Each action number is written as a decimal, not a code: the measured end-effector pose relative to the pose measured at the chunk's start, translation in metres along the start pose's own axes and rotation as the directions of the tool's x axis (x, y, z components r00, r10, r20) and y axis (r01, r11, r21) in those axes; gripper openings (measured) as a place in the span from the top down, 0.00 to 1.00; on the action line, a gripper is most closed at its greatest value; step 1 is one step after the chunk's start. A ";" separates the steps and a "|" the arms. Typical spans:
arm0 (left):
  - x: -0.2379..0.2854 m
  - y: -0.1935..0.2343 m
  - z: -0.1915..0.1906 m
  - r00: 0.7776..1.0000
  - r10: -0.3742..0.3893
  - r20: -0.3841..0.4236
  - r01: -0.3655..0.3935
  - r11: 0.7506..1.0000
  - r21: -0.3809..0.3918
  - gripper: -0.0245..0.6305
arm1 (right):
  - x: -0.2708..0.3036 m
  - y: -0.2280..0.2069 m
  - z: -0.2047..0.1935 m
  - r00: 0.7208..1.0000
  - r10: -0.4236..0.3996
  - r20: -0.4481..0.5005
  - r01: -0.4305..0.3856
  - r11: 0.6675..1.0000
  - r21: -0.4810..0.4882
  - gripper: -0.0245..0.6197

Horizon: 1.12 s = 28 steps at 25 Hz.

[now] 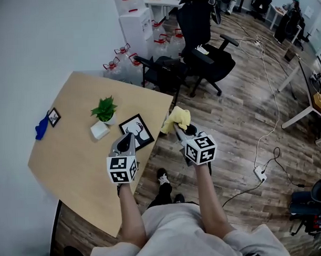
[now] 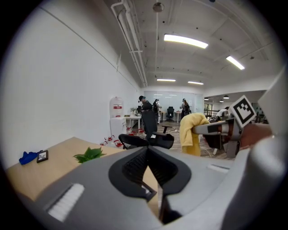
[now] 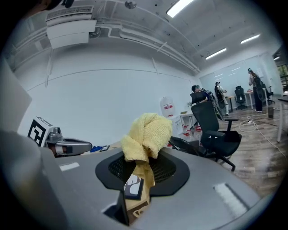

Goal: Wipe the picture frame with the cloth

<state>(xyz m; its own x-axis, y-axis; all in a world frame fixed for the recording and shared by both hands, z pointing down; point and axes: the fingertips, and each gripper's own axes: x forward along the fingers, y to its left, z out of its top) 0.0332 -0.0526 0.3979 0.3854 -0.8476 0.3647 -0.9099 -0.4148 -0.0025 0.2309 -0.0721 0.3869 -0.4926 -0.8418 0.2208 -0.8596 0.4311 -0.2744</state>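
Head view, with both gripper views. A flat, black-bordered picture frame [image 1: 137, 130] with a white stag print lies on the pale, smooth wooden desk [image 1: 72, 154], near its floor-side edge. Just beside it stands a leafy green plant [image 1: 104, 108] in a white blocky pot [image 1: 99, 130]. The left tongs [image 1: 127, 143] hang over the frame's near corner; their ribbed dark tips meet with nothing between them. The right tongs [image 1: 182, 129], off the desk edge, are clamped on a bunched yellow terry cloth [image 1: 177, 119], which mushrooms above the tips.
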 end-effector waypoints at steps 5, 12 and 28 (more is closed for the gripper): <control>0.026 0.042 0.012 1.000 0.009 0.011 -0.009 1.000 -0.006 0.88 | 0.051 0.004 0.029 0.999 0.051 0.008 -0.051 0.999 -0.018 0.83; 0.045 0.088 -0.014 0.996 -0.043 -0.072 0.046 0.998 0.045 0.88 | 0.105 0.007 0.025 0.995 0.091 -0.046 -0.094 0.994 -0.059 0.83; 0.089 0.131 -0.148 0.889 -0.293 -0.352 0.348 0.932 0.101 0.88 | 0.205 0.028 -0.069 0.926 0.165 -0.340 -0.244 0.948 -0.205 0.83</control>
<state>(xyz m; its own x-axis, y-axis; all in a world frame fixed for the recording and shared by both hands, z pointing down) -0.0746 -0.1332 0.5680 0.5556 -0.5153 0.6525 -0.6988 -0.7146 0.0307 0.0962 -0.2095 0.4893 -0.6438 -0.5976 0.4779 -0.7223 0.6808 -0.1216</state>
